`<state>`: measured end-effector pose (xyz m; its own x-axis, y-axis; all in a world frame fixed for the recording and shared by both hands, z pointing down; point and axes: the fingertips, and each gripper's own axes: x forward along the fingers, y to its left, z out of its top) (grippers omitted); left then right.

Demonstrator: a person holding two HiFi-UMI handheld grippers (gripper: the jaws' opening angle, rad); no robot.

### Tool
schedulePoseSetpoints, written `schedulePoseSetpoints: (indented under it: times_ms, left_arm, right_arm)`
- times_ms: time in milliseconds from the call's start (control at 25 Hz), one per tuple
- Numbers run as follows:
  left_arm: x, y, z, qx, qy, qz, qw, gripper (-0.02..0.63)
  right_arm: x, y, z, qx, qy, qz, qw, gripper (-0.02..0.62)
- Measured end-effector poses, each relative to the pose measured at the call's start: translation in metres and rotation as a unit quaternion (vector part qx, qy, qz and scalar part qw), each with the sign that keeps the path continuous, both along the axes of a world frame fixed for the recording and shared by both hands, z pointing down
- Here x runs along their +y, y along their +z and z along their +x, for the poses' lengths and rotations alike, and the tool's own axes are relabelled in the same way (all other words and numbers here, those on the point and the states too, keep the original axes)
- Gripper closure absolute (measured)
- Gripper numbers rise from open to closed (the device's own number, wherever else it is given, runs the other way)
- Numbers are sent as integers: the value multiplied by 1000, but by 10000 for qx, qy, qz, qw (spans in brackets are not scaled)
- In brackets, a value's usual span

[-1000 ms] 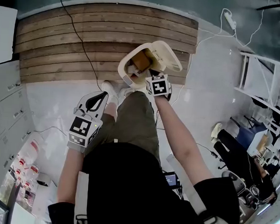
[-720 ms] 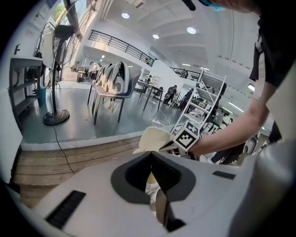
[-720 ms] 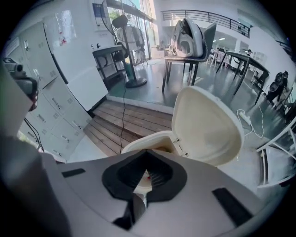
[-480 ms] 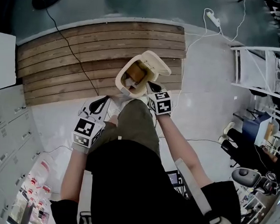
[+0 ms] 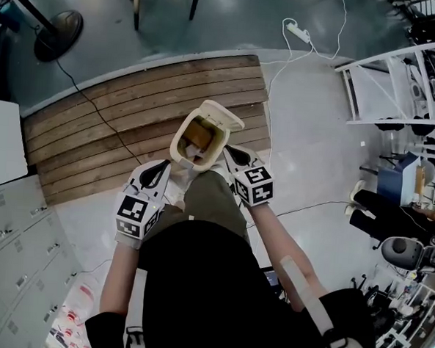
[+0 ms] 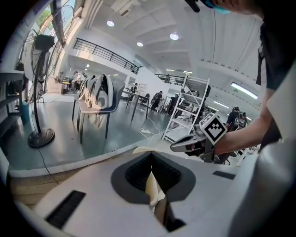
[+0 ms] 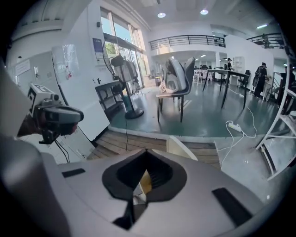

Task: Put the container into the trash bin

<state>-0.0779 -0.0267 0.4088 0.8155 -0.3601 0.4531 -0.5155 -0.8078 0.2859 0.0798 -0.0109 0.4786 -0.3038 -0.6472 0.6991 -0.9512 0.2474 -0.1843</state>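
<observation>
A cream trash bin (image 5: 180,143) stands on the floor by the wooden platform with its lid (image 5: 222,116) flipped open. A brown-yellow container (image 5: 199,133) lies inside it. My left gripper (image 5: 161,167) hangs shut and empty just below-left of the bin. On the other side, my right gripper (image 5: 230,150) is also shut and empty, close to the bin's lower right rim and not touching it. The bin's pale lid (image 7: 178,148) shows over the shut jaws in the right gripper view. The left gripper view shows the right gripper (image 6: 186,145) beyond my own jaws.
The curved wooden platform (image 5: 126,109) has a black cable across it. A power strip (image 5: 298,31) and its white cord lie at the upper right, near a white shelf rack (image 5: 400,78). Grey cabinets (image 5: 13,267) line the left. A fan base (image 5: 58,35) is at the upper left.
Both grippers have risen away from the bin, the right one more. The right gripper was at the bin's rim and is now clear of it. The container stays inside.
</observation>
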Motion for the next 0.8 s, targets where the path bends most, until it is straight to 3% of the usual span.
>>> schedulePoseSetpoints:
  times_ms: [480,800]
  left_arm:
    - [-16,-81,42,532,236,321,9978,597]
    - [-17,-131,73,824,429,742,9929,597]
  right_arm:
    - [18,-118,31,-159,225,975,9949,580]
    - [33,-188,52,-271,339,1738,9838,580]
